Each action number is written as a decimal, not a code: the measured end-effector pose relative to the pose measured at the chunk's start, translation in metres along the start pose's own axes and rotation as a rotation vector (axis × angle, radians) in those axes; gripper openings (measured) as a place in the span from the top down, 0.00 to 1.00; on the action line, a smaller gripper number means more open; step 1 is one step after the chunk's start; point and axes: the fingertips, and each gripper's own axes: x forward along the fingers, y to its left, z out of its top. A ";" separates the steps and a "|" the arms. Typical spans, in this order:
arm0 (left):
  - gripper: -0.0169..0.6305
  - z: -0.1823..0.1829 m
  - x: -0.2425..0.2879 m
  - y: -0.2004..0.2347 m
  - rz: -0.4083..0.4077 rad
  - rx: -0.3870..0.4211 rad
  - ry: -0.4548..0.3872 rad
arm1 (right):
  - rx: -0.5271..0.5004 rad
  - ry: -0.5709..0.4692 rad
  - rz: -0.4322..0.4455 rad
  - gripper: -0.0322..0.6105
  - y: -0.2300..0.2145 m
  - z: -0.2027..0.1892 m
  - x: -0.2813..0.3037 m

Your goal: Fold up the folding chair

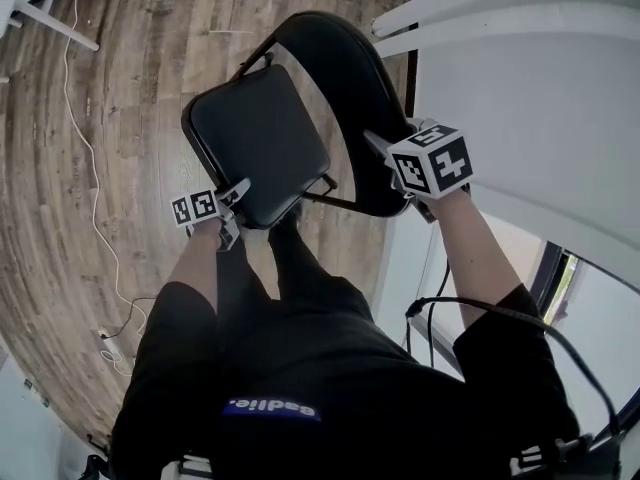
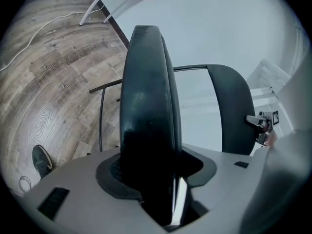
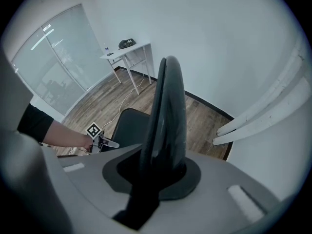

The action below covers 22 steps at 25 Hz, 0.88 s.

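A black folding chair stands on the wood floor in front of me. Its padded seat is tilted, with the curved backrest to its right. My left gripper is shut on the seat's near edge; in the left gripper view the seat runs edge-on out from between the jaws. My right gripper is shut on the backrest's top rim, which rises edge-on as the backrest in the right gripper view. Each gripper view also shows the other gripper, the right gripper and the left gripper.
A white table stands close on the right of the chair. A white cable trails across the floor on the left. A white desk stands by a glass wall. My legs and shoe are just behind the chair.
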 end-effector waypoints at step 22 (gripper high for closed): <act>0.70 -0.013 0.012 -0.138 -0.089 -0.016 -0.059 | 0.006 0.000 -0.035 0.86 0.071 0.014 -0.045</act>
